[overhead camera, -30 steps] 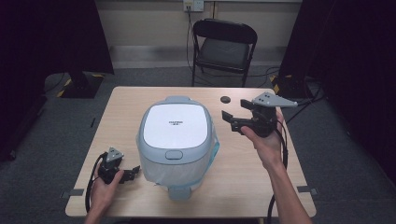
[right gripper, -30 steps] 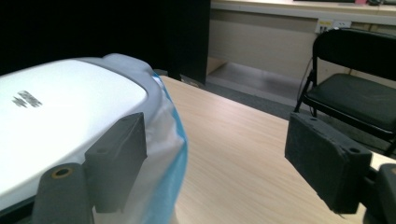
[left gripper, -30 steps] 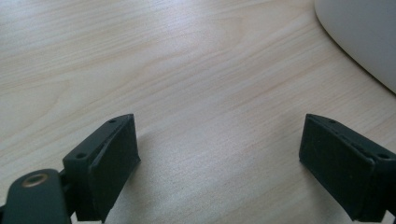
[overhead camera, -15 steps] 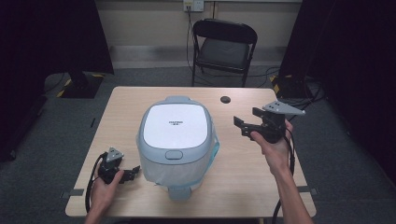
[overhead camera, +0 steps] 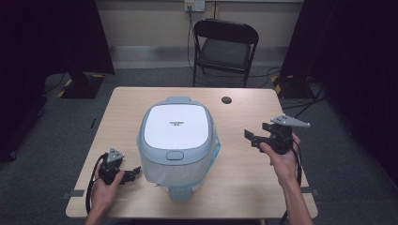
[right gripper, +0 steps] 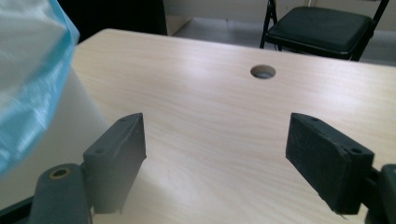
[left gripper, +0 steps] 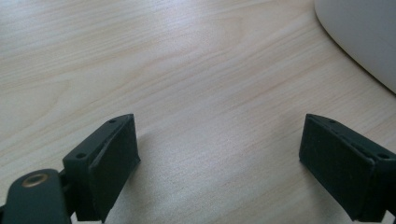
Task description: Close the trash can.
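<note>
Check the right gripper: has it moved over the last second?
Yes. The right gripper has drawn back from the rice cooker, toward the table's right edge and the person.

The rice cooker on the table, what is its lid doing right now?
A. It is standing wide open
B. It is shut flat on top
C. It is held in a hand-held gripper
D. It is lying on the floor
B. The high view shows the white lid lying shut and flat on top of the rice cooker, with both open hand-held grippers off to the sides, apart from it.
</note>
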Tool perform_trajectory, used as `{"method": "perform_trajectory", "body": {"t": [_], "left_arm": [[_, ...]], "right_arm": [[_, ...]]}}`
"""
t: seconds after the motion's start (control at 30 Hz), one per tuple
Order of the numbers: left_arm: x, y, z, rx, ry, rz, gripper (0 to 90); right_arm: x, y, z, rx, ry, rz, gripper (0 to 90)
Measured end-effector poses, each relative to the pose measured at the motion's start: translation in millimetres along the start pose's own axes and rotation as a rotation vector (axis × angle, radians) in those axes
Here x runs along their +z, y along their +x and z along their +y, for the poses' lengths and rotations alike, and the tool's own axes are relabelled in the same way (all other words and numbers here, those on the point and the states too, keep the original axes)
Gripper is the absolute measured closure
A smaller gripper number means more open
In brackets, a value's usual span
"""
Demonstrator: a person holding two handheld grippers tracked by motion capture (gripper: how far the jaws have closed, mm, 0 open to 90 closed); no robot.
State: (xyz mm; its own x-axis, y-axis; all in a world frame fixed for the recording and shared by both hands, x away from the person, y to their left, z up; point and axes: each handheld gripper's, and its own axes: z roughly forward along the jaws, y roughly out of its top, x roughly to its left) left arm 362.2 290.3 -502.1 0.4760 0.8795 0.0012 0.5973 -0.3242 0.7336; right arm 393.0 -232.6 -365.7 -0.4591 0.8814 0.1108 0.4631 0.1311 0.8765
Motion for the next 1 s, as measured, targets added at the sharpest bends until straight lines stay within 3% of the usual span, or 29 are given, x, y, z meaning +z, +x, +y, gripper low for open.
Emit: {"method": "perform_trajectory", "body": {"t": [0.67, 0.7, 0.83, 1.0], "left_arm": [[0.0, -0.1, 0.0, -0.001, 0.0, 0.0, 11.1], [0.0, -0.1, 0.0, -0.001, 0.0, 0.001, 11.1], [0.0, -0.1, 0.0, -0.001, 0.0, 0.0, 11.1], [0.0, -0.1, 0.0, -0.001, 0.0, 0.0, 11.1]], "right_arm": [[11.6, -25.9, -76.5, 0.052, 0.139, -0.074, 18.9], [13.1, -29.8, -84.1, 0.049, 0.15, -0.098, 18.5], [15.4, -36.9, -93.5, 0.072, 0.17, -0.113, 18.4], [18.6, -40.6, -108.7, 0.054, 0.217, -0.182, 17.8]]}}
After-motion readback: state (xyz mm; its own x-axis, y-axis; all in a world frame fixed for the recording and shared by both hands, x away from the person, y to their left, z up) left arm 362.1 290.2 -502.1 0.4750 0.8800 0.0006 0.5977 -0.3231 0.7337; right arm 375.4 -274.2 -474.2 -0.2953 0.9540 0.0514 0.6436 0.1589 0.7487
